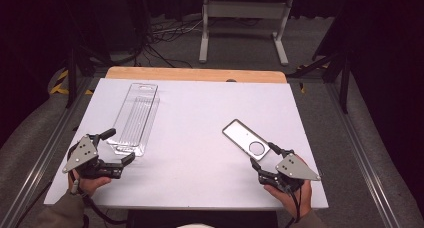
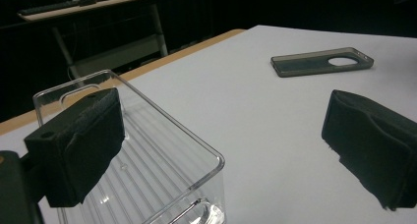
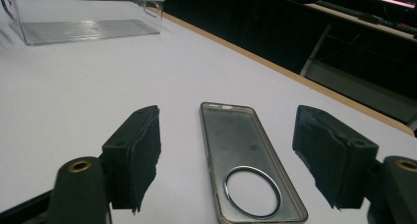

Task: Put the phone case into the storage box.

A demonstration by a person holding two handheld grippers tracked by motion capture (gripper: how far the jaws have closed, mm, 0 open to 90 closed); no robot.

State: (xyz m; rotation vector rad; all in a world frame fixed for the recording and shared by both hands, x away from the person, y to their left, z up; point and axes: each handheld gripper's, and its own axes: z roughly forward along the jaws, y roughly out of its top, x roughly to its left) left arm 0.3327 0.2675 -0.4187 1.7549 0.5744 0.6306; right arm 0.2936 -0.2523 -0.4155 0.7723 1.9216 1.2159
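A clear plastic tray point(image 1: 134, 119) with a ribbed floor lies lengthwise on the left of the white table point(image 1: 195, 138). My left gripper point(image 1: 117, 147) is open at its near end, one jaw over the tray's near corner point(image 2: 196, 184) and the other over bare table. A grey translucent phone case point(image 1: 247, 140) with a round camera hole lies on the right. My right gripper point(image 1: 264, 155) is open just short of it, and the case point(image 3: 246, 170) lies flat between the two jaws, touching neither. The same case point(image 2: 322, 62) shows far off in the left gripper view, the tray point(image 3: 83, 17) in the right one.
A wooden strip point(image 1: 195, 74) edges the table's far side. Beyond it stand a white metal frame point(image 1: 245, 23) and loose cables point(image 1: 165, 38) on the dark floor. Metal rails point(image 1: 370, 163) run along both sides of the table.
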